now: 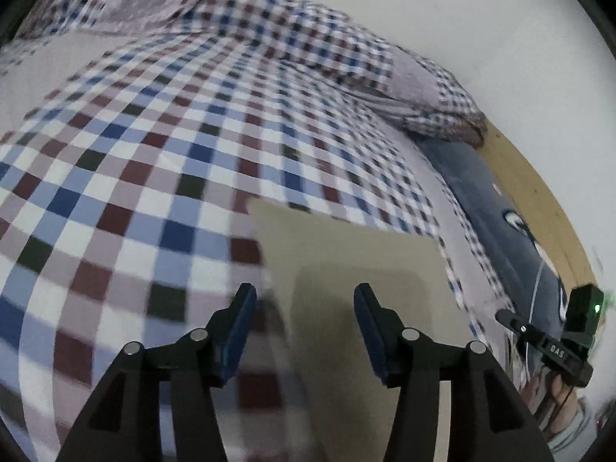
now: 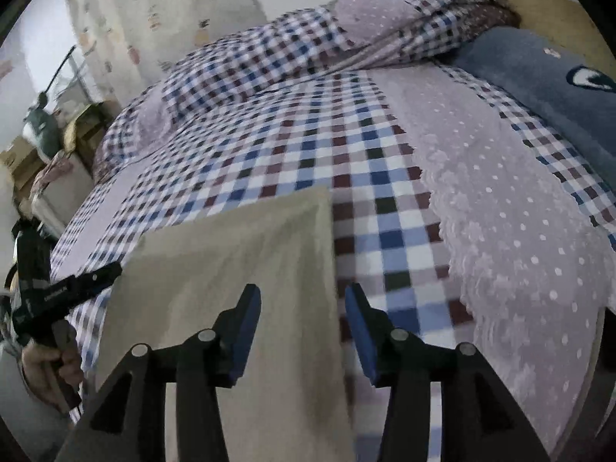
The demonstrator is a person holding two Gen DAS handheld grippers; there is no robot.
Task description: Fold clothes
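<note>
Left wrist view is showing us our left claw point(image 1: 304, 300) hanging over the bed, its blue-padded fingers point(image 1: 240, 331) standing well apart with nothing between them. Under it we are seeing a beige cloth point(image 1: 346, 269), folded flat into a neat-edged shape and lying on the checked bedspread point(image 1: 154, 154). The cloth's left edge is running just under the left finger, and most of the cloth is lying below the gap and the right finger. We are not touching the cloth as far as we can tell; blur is hiding the near part.

Beyond the cloth we are looking at a bundled checked quilt point(image 1: 308, 38) piled across the far side of the bed. To the right, a blue-grey pillow point(image 1: 500, 211) with a white-and-dark print is lying along the bed's edge, next to a tan headboard point(image 1: 539, 192) and a white wall point(image 1: 462, 19). Our right claw point(image 1: 504, 315) is showing at the right edge of this view, near the pillow.

Right wrist view is giving us that right claw point(image 2: 302, 300) from behind, fingers likewise spread wide and holding nothing. It is hovering over the cloth's right edge point(image 2: 331, 261), with the cloth stretching away to the left. A lilac dotted band with lace trim point(image 2: 500, 211) is crossing the bedspread to the right. At the far left we are seeing our left claw point(image 2: 96, 275) in a hand point(image 2: 50, 365), near the cloth's left side, and behind it a patterned curtain point(image 2: 154, 19) and cluttered boxes point(image 2: 57, 154).
</note>
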